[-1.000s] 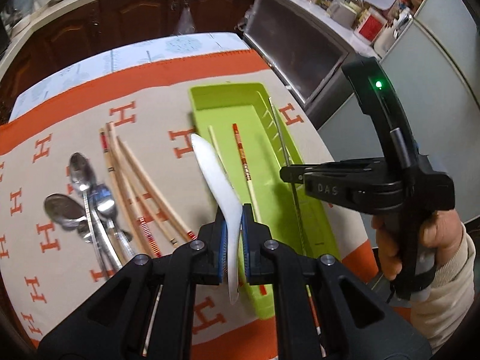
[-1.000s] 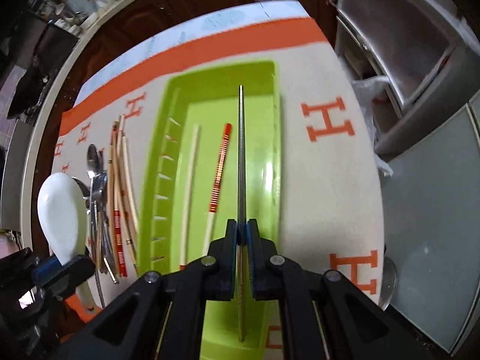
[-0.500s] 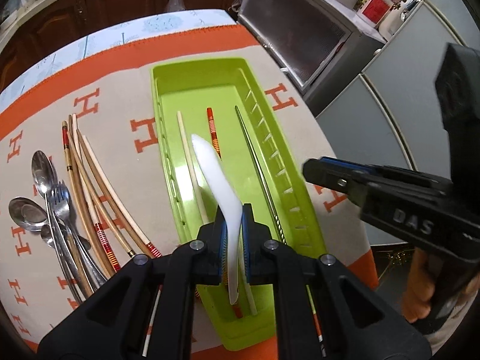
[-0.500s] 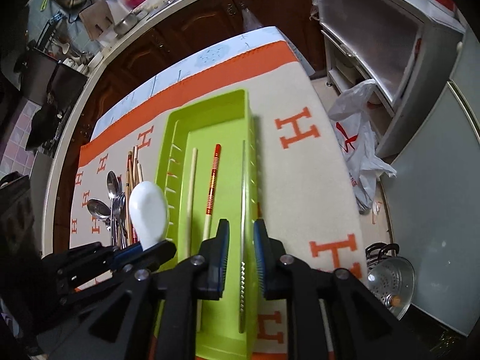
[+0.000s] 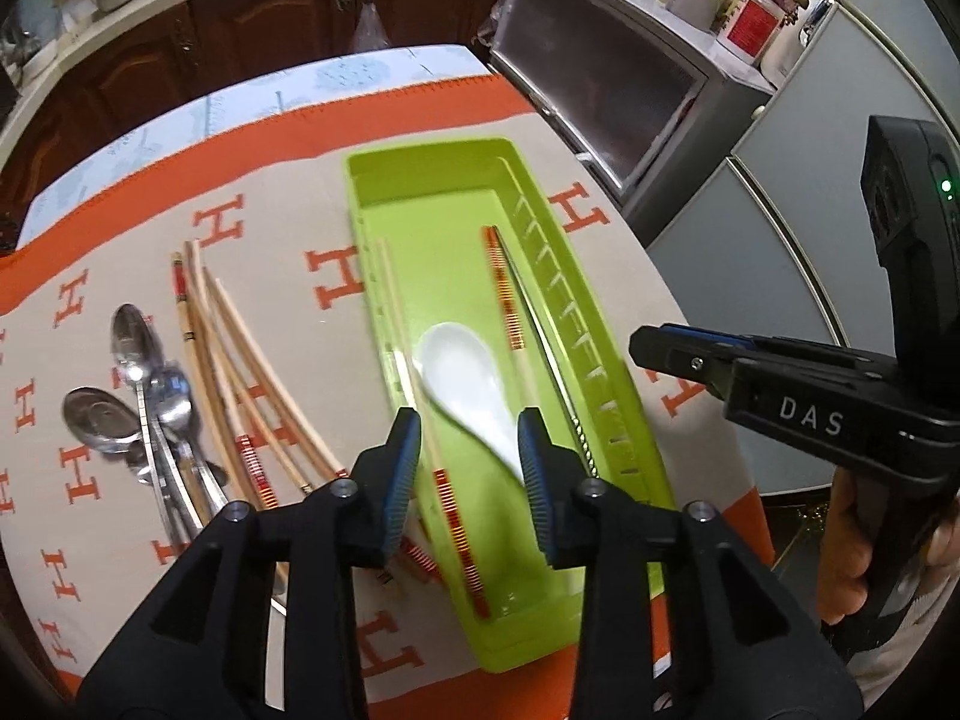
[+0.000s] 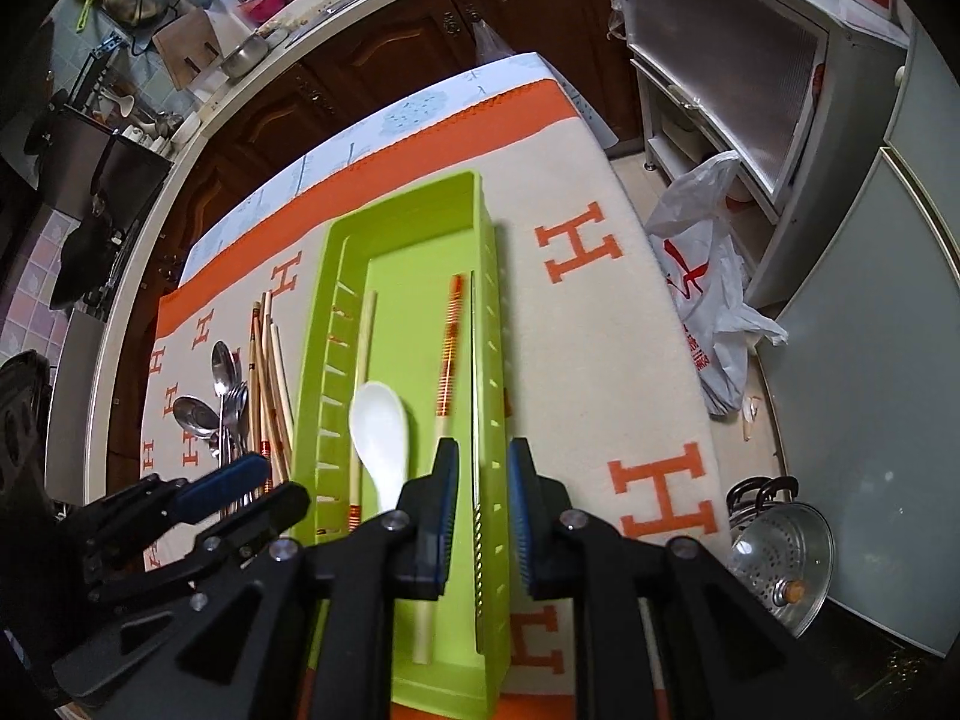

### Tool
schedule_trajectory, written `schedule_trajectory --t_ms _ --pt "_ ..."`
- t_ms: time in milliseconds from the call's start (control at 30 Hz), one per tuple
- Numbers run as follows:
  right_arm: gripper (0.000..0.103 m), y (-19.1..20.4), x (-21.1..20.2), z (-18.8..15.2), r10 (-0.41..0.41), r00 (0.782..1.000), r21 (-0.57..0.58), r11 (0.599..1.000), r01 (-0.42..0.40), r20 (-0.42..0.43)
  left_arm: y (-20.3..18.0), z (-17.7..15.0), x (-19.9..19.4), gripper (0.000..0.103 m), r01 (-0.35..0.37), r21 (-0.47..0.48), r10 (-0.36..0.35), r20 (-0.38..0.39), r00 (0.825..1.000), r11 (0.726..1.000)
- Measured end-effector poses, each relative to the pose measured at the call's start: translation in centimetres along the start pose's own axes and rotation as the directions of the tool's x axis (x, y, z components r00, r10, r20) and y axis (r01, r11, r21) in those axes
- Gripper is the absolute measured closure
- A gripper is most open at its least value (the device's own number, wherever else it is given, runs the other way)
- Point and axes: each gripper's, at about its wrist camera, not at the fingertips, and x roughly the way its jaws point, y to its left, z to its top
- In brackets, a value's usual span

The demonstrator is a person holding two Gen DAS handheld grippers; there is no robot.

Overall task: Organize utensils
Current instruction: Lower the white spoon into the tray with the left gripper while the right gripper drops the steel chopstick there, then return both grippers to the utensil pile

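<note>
1. Your left gripper (image 5: 468, 450) has its fingers spread apart, holding nothing, right above the near end of the green tray (image 5: 600, 360).
2. White spoon (image 5: 465, 381) lies inside the tray, between the chopsticks.
3. Your right gripper (image 6: 483, 483) is spread too, over the tray's right wall.
4. Metal spoons (image 5: 138, 396) sit left of the tray.

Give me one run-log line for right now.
left gripper: open | right gripper: open | white spoon: in green tray | metal spoons: on cloth
</note>
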Motion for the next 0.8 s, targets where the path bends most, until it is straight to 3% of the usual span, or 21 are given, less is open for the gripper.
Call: schedule_trajectory --t_ms 433,800 --pt "0.087 3.8 0.0 -1.3 0.003 1.0 -0.08 0.997 -0.005 -0.018 4.3 -3.0 -4.1 0.072 -0.104 -0.026 0.105 0.065 0.992 0.994" --pt "0.087 9.0 0.6 -2.1 -0.001 0.998 -0.18 0.984 -0.009 -0.055 13.7 -6.2 -6.9 0.072 -0.147 -0.19 0.161 0.06 0.985 0.971"
